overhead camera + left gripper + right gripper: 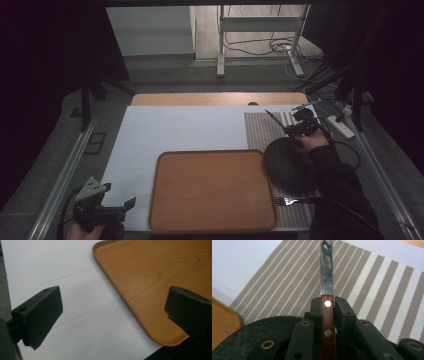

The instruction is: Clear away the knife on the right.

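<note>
Your right tool [292, 129] is clamped on a knife [275, 120]: in the right gripper view its two black jaws press on either side of the knife's [327, 302] brown wooden handle, just below the upper of the two bright rivets, and the steel blade runs straight out ahead of the jaws. In the high view you hold that knife up over the far right part of the tabletop [180, 130], with the blade pointing up and to the left over the striped placemat [260, 131]. In the right gripper view, the placemat [372, 290] lies under the blade, and the rim of the dark round plate [249, 335] sits below the tool's body.

That dark round plate [287, 165] rests on the placemat, just right of the wooden tray [212, 190], and your sleeve crosses its right edge. A fork [287, 201] lies on the placemat near the tray's near right corner, tines toward the tray, handle running under your arm.

Your left tool [120, 210] sits low at the near left corner of the tabletop, left of the tray and apart from it. Its jaws stand wide apart with nothing between them; in the left gripper view they frame the white tabletop sheet [62, 270] and the tray's [155, 277] rounded near corner, and neither touches the tray.
</note>
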The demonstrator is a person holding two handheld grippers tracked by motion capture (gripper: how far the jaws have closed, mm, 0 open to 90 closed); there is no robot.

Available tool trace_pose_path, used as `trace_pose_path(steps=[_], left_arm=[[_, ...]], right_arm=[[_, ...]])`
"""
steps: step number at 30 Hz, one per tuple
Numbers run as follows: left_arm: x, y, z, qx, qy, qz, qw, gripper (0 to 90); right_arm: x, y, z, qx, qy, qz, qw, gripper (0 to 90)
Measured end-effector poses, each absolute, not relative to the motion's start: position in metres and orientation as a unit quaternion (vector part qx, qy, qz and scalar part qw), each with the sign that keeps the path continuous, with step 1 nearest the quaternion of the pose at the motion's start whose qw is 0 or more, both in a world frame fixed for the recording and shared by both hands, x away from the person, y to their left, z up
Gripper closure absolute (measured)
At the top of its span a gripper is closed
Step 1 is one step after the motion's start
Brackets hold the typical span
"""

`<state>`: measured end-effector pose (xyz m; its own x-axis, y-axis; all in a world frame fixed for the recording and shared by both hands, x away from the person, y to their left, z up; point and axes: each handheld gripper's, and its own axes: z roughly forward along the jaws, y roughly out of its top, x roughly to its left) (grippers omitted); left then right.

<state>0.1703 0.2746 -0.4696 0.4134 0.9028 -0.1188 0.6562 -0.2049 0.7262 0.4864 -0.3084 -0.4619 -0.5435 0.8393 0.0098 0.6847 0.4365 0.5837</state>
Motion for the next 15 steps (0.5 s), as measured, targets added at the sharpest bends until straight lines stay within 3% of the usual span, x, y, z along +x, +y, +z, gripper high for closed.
trace_pose_path(steps=[15], left_arm=[[0.170, 0.274, -0.470, 0.758, 0.514, 0.170, 0.364, 2.2]], right_arm=[[0.441, -0.284, -0.460, 0.430, 0.848, 0.284, 0.123, 77.3]])
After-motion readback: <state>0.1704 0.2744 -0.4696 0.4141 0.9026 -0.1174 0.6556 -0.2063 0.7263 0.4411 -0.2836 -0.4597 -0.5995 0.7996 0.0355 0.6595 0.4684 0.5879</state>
